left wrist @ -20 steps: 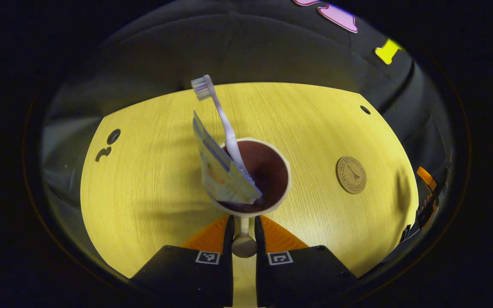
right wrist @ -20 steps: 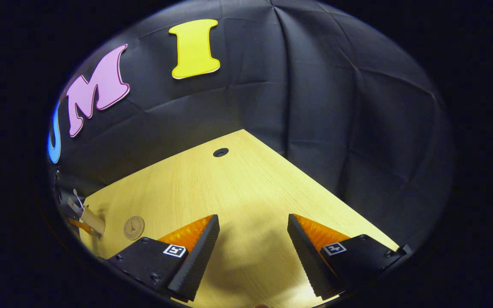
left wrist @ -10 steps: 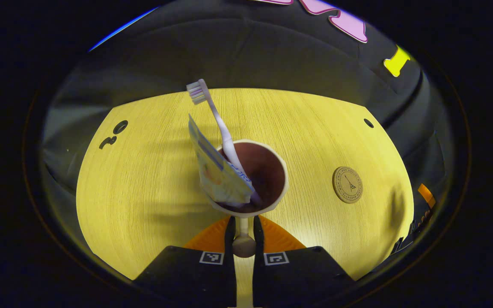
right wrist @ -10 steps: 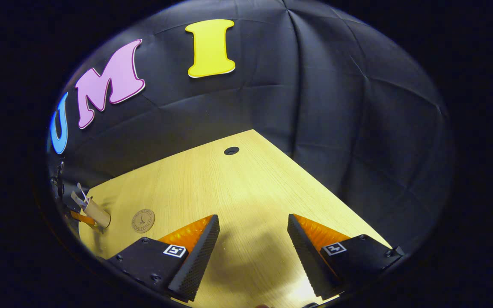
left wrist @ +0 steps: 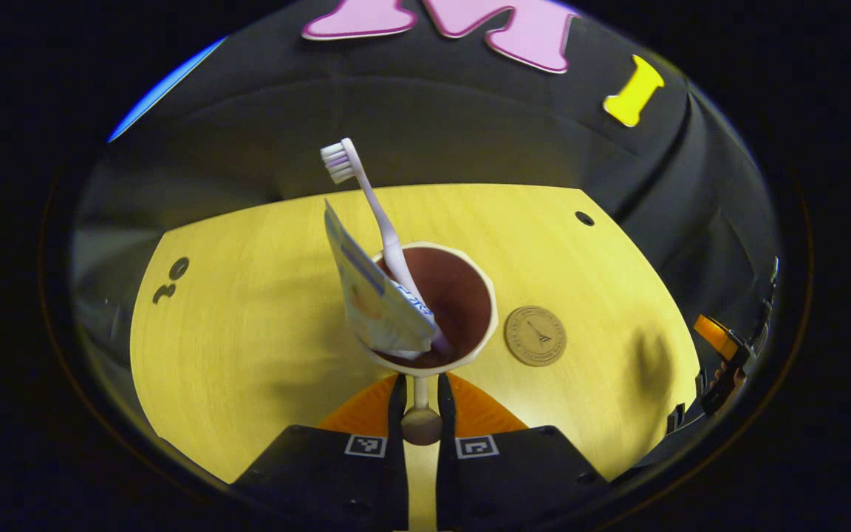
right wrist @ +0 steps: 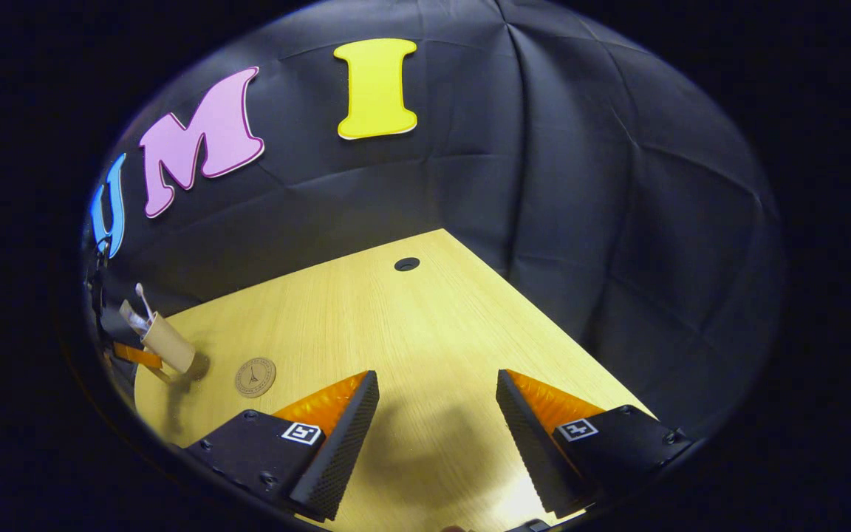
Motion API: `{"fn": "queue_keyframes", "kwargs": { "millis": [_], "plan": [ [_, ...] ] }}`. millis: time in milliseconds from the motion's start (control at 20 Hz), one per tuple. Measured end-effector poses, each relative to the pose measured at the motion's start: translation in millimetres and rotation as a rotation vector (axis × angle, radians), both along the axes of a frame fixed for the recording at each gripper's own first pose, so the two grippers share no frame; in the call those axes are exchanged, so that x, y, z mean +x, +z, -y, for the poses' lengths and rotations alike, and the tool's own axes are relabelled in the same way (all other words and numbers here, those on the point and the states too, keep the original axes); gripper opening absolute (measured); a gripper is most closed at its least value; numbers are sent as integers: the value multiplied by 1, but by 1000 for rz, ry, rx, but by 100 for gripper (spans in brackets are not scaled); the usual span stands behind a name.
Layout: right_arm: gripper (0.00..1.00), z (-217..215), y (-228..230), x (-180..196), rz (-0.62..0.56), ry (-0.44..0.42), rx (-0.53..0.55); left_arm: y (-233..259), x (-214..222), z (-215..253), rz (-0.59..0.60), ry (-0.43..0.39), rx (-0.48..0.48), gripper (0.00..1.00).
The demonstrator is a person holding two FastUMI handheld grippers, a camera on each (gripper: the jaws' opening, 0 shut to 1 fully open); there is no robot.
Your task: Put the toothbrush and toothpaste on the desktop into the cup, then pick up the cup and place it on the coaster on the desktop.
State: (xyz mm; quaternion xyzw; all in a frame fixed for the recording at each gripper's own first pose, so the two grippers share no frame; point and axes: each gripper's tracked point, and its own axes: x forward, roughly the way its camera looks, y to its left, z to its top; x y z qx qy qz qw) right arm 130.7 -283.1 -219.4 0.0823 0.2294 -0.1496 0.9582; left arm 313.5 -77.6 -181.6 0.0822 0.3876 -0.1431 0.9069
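In the left gripper view a cream cup [left wrist: 479, 295] with a dark inside holds a white toothbrush [left wrist: 366, 199] standing head up and a toothpaste tube [left wrist: 374, 295] leaning at its left. My left gripper [left wrist: 419, 399] is shut on the cup's handle [left wrist: 420, 421], holding the cup above the wooden desktop [left wrist: 248, 332]. A round brown coaster [left wrist: 535, 336] lies just right of the cup. In the right gripper view my right gripper [right wrist: 436, 414] stands open over the desktop with nothing between its fingers. There the cup [right wrist: 167, 342] and coaster [right wrist: 255, 377] sit far left.
The desktop [right wrist: 396, 325] has a cable hole [left wrist: 584, 218] near its far right corner and dark holes [left wrist: 178, 267] at the far left. Black cloth walls close in the far sides. The other gripper [left wrist: 721, 355] shows at the right edge of the left gripper view.
The left gripper has carried the cup to the right, so the coaster now lies close beside it. In the right gripper view the cup has come nearer the coaster.
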Motion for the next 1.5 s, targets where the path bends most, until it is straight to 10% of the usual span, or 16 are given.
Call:
{"fn": "queue_keyframes", "kwargs": {
  "millis": [550,1200,1500],
  "plan": [
    [98,-3,-14,-35,-14,-12,33,-29,-6,101,-37,-196,43,19],
    [98,14,-30,-64,-40,-64,51,-53,-8,119,-118,-277,160,20],
    [98,2,-24,-57,-37,-28,42,-30,-8,111,-36,-234,160,43]
  ]
}}
